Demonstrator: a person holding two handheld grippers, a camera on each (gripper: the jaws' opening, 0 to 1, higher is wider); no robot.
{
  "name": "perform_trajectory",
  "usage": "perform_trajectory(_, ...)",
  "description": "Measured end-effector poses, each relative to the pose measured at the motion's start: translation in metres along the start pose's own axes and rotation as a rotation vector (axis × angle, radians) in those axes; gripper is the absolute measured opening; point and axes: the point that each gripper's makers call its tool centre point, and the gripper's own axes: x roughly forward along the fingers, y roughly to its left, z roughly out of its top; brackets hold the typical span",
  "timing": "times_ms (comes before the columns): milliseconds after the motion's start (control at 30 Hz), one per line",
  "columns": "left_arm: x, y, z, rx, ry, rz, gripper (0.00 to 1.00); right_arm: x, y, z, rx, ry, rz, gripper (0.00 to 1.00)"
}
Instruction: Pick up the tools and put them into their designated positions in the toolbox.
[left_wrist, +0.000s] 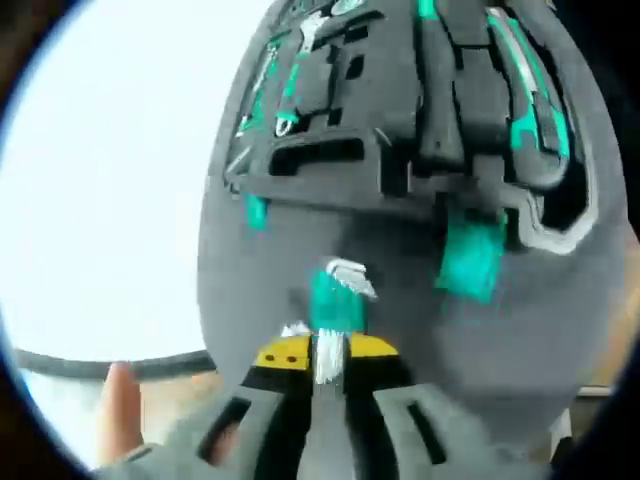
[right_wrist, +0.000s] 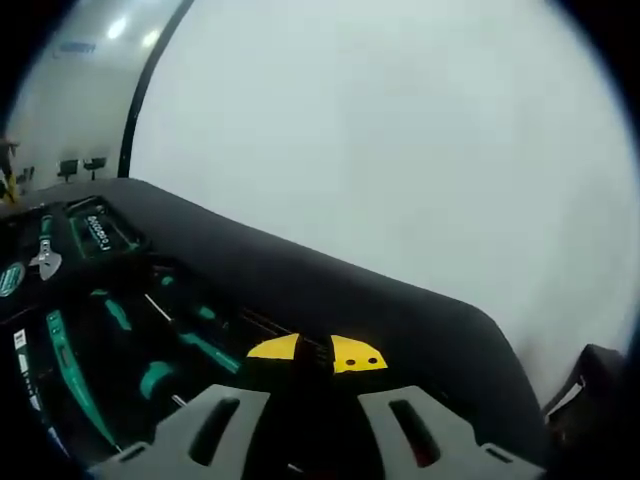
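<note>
Two grippers in frame, one per view. In the left gripper view, the left gripper (left_wrist: 328, 362) has its jaws together, clamped on a small tool (left_wrist: 338, 300) with a teal handle and a silver metal end; the picture is motion-blurred, so the tool type is unclear. The tool is held above the grey shell of the toolbox (left_wrist: 300, 250), short of the foam tray. Beyond it, the black foam insert (left_wrist: 400, 150) shows cut-out slots, some filled: a wrench (left_wrist: 295, 75) with teal grip lies at the tray's far left part, a long teal-handled tool (left_wrist: 530, 100) along its right side. A white worktop (left_wrist: 110, 200) lies to the left.

In the right gripper view, the right gripper (right_wrist: 315, 362) has its jaws closed together on nothing visible, hovering over the dark toolbox interior (right_wrist: 150, 330) with teal tools seated in slots.
</note>
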Motion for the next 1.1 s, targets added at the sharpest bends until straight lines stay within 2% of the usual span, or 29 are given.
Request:
perform_trajectory(67, 0.008, -0.006, 0.005, -0.003, 0.004, -0.037, 0.09, -0.001, -0.001, 0.000, 0.003, -0.002, 0.000, 0.08)
perform_trajectory(100, 0.011, -0.011, 0.009, 0.014, -0.007, -0.053, 0.09, -0.001, 0.000, 0.000, 0.005, -0.003, 0.001, 0.08)
perform_trajectory(133, 0.006, -0.020, 0.020, 0.057, -0.015, -0.052, 0.09, -0.001, 0.000, 0.001, 0.008, -0.004, 0.001, 0.08)
perform_trajectory(167, 0.007, -0.024, 0.022, 0.074, -0.011, -0.052, 0.09, -0.001, 0.000, 0.000, 0.009, -0.004, 0.001, 0.08)
perform_trajectory(233, 0.013, -0.024, 0.015, 0.059, 0.018, -0.045, 0.08, -0.003, 0.000, 0.000, 0.007, -0.004, 0.001, 0.08)
perform_trajectory(300, 0.017, -0.023, 0.013, 0.052, 0.016, -0.047, 0.06, -0.004, 0.002, -0.001, 0.002, -0.001, 0.002, 0.08)
perform_trajectory(367, 0.022, -0.023, 0.018, 0.114, -0.018, -0.042, 0.06, -0.002, 0.002, -0.001, -0.004, 0.003, 0.003, 0.08)
perform_trajectory(433, 0.028, -0.024, 0.018, 0.117, -0.007, -0.040, 0.05, -0.003, 0.001, -0.002, -0.006, 0.005, 0.004, 0.08)
perform_trajectory(533, 0.030, -0.020, 0.017, 0.074, 0.013, -0.027, 0.00, -0.002, 0.000, -0.002, -0.005, 0.006, 0.004, 0.08)
perform_trajectory(633, 0.027, -0.014, 0.012, 0.125, 0.054, 0.018, 0.00, -0.003, 0.000, -0.002, -0.004, 0.005, 0.004, 0.08)
perform_trajectory(700, 0.023, -0.011, 0.008, 0.127, 0.053, 0.005, 0.00, -0.003, 0.001, -0.002, -0.004, 0.004, 0.005, 0.08)
perform_trajectory(800, 0.015, 0.013, 0.001, 0.063, 0.044, 0.063, 0.02, -0.003, 0.001, -0.002, -0.007, 0.006, 0.005, 0.08)
perform_trajectory(833, 0.015, 0.015, -0.004, 0.058, 0.050, 0.051, 0.06, -0.004, 0.002, -0.002, -0.009, 0.005, 0.006, 0.08)
perform_trajectory(867, 0.015, 0.012, -0.016, 0.006, 0.069, 0.009, 0.10, -0.005, 0.002, -0.002, -0.009, 0.004, 0.005, 0.08)
perform_trajectory(900, 0.016, 0.011, -0.021, 0.018, 0.076, -0.007, 0.11, -0.004, 0.002, -0.002, -0.010, 0.004, 0.006, 0.08)
perform_trajectory(967, 0.018, 0.008, -0.024, 0.092, 0.069, -0.014, 0.12, -0.004, 0.002, -0.002, -0.012, 0.006, 0.005, 0.08)
perform_trajectory(1000, 0.022, -0.001, -0.025, 0.095, 0.072, -0.074, 0.15, -0.003, 0.002, -0.002, -0.014, 0.007, 0.006, 0.08)
perform_trajectory(1033, 0.024, -0.010, -0.019, 0.099, 0.027, -0.127, 0.16, -0.003, 0.003, -0.002, -0.018, 0.009, 0.006, 0.08)
perform_trajectory(1067, 0.026, -0.020, -0.003, 0.117, -0.086, -0.188, 0.17, -0.002, 0.003, -0.002, -0.020, 0.009, 0.007, 0.08)
perform_trajectory(1100, 0.027, -0.022, 0.005, 0.088, -0.140, -0.211, 0.18, -0.002, 0.003, -0.001, -0.020, 0.008, 0.007, 0.08)
